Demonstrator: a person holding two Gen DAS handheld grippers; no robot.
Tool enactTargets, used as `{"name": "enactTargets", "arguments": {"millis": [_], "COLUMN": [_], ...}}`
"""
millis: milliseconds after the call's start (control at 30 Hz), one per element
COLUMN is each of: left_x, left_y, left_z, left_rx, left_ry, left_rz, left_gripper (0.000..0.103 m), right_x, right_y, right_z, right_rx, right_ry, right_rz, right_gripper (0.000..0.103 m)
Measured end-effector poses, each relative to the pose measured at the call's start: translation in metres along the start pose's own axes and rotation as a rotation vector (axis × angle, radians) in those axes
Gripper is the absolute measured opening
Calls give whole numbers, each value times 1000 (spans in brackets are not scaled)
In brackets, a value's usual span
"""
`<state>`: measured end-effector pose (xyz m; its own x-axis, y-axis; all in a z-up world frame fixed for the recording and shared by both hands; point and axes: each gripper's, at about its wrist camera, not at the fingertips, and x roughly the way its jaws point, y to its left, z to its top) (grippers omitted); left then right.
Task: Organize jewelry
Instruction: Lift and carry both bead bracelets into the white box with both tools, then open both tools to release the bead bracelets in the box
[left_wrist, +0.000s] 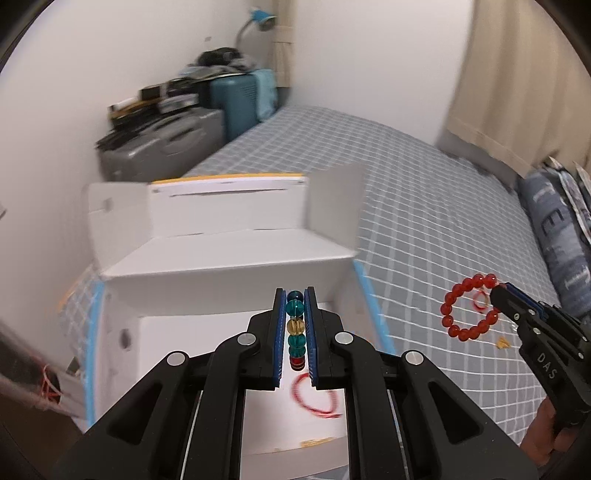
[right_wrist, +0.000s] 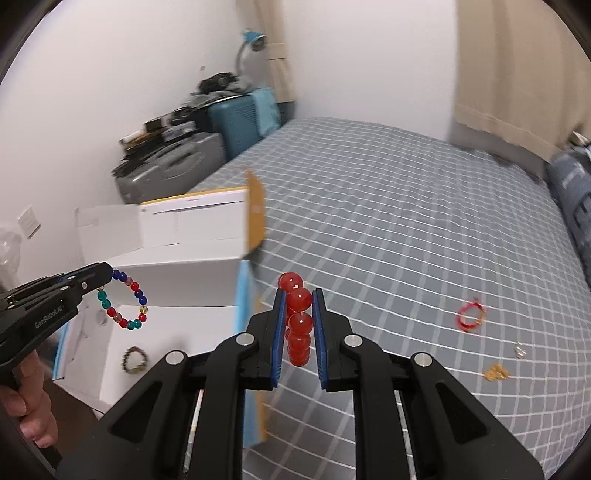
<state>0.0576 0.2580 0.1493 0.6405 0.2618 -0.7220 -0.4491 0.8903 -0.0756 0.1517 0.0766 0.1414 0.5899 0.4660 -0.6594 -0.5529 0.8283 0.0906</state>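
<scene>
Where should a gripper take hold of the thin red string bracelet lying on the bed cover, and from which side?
Take the red string bracelet at one side of its loop, from straight above. It lies flat on the checked bed cover, so one finger should go inside the ring and one outside, pinching the cord across.

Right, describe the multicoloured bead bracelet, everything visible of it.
The multicoloured bead bracelet is a loop of round, glassy-looking beads in teal, dark blue, red and amber. The left gripper is shut on it, pinching one side between its blue pads, so from the left wrist view the beads line up in a column. From the right wrist view the rest hangs free as an open ring below the fingertips, in the air over the open white box, touching nothing else.
</scene>
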Motion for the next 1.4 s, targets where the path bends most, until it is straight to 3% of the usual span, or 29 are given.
{"name": "enactTargets", "arguments": {"millis": [267, 500, 1033, 1400], "left_x": [1, 22, 74, 81], "left_y": [70, 113, 134, 135], "left_z": [-19, -48, -86, -96], "left_rx": [-78, -136, -155, -158], "left_ry": [19, 99, 257, 288], "left_rz": [80, 121, 139, 145], "left_gripper": [9, 9, 9, 10], "right_x": [24, 47, 105, 120], "right_y": [65, 100, 125, 127], "right_z": [-6, -26, -63, -75], "right_rx": [-83, -129, -174, -182], "right_ry": [37, 74, 257, 316], "right_rz": [103, 158, 116, 95], "right_gripper": [13, 13, 13, 13]}}
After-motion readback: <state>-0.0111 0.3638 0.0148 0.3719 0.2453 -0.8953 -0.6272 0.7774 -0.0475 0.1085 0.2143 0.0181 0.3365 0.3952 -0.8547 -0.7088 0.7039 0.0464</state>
